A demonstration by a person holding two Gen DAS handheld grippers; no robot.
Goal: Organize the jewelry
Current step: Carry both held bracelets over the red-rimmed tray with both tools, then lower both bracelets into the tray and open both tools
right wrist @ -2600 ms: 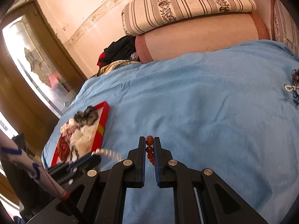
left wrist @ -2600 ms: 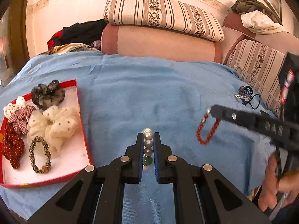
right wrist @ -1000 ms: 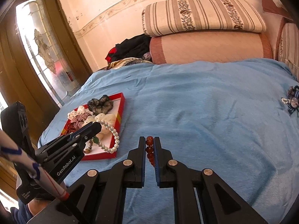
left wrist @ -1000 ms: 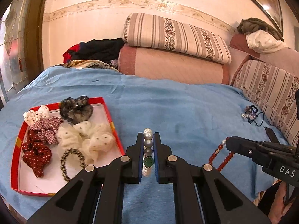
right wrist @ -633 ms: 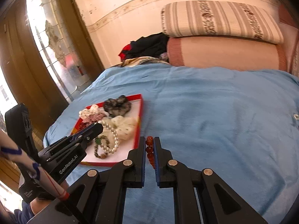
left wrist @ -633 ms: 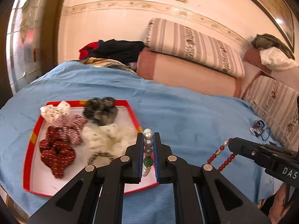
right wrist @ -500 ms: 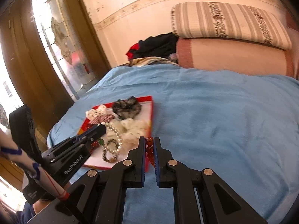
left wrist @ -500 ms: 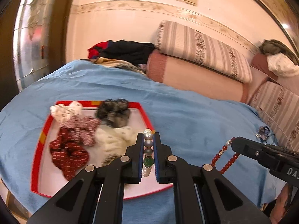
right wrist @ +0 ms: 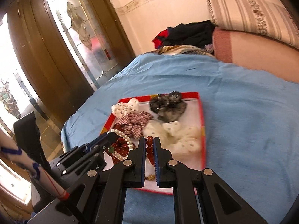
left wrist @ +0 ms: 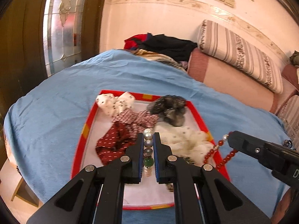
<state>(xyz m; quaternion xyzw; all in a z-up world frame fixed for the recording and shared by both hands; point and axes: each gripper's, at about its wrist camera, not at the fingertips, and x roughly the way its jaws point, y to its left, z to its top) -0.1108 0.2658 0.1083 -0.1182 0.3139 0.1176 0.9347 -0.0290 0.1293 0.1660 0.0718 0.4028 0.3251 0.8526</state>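
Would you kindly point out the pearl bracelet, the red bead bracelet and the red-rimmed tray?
pearl bracelet (left wrist: 148, 143), left wrist view, on a grey pearl between the fingers.
red bead bracelet (right wrist: 149, 149), right wrist view, on a clamped amber-red bead.
red-rimmed tray (right wrist: 201, 112), right wrist view, on its right rim.

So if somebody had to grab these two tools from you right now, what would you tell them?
Left gripper: shut on the pearl bracelet, over the red tray.
Right gripper: shut on the red bead bracelet, also above the tray.
Done: hair scrunchies already lie in the tray on the blue bedspread.
Left: set both bracelets down in the tray and let go.
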